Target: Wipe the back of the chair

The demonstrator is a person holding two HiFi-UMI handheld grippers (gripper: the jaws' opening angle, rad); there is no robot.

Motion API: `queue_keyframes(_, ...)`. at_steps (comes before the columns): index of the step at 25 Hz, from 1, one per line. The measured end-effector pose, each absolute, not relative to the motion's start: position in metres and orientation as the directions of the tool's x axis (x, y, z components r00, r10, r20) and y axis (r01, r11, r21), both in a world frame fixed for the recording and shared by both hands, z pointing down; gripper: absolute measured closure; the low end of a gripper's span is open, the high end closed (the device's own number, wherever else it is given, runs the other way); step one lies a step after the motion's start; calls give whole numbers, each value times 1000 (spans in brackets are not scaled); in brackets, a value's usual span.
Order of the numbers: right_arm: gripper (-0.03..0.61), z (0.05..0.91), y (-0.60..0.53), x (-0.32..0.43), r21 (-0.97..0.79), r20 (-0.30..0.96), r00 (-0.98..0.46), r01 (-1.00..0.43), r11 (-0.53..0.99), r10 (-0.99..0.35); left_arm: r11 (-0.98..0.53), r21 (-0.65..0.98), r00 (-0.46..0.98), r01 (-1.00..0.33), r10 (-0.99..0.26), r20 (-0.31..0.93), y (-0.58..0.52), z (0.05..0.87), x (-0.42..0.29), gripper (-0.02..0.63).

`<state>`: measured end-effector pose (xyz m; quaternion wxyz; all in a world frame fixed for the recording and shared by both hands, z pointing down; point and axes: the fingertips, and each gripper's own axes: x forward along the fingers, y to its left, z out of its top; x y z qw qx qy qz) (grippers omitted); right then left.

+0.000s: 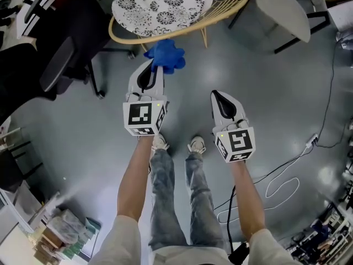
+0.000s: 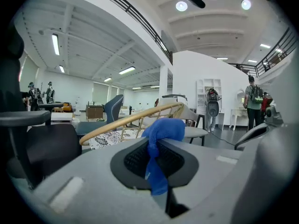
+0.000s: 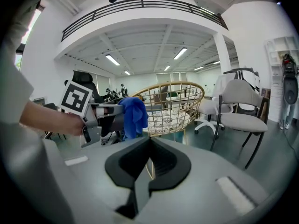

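A round rattan chair (image 1: 182, 26) with a patterned white cushion (image 1: 162, 4) stands ahead of me in the head view. My left gripper (image 1: 156, 66) is shut on a blue cloth (image 1: 165, 54), which bunches just below the chair's wooden rim. In the left gripper view the blue cloth (image 2: 161, 134) hangs between the jaws, with the chair's rim (image 2: 135, 119) right behind it. My right gripper (image 1: 220, 99) is shut and holds nothing, off to the right and farther back from the chair. The right gripper view shows the chair (image 3: 170, 107) and the blue cloth (image 3: 134, 115).
A black office chair (image 1: 49, 43) stands at the left. A white chair (image 1: 284, 10) stands at the upper right. Cables (image 1: 287, 181) trail over the grey floor at the right. Boxes and clutter (image 1: 60, 231) lie at the lower left. A person (image 2: 254, 101) stands far off.
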<state>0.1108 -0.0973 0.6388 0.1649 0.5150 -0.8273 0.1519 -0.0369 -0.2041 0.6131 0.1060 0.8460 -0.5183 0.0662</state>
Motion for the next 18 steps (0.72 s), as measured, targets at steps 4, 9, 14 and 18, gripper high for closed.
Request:
queue_keyframes(4,576,638,-94,117,-83,430,-410,-905,417,-804,-400,125,418,-908,-885,204,-224,601,-41,594)
queue_keyframes(9,575,643,-92,122,-84,438,-399,-910,406,-805,-392,132,412,-911,-887,207,-242,602,-39,594)
queue_keyframes(14,577,647,-95,122,-83,444,-397,-911,404,-803,-380,159,409,-911,-882,235,-246,620,-39,594)
queue_keyframes(18,576,650,-100,122,-83,450,-396,-911,404,-800,-366,170,401,-915,-877,266,-251,637,-42,594)
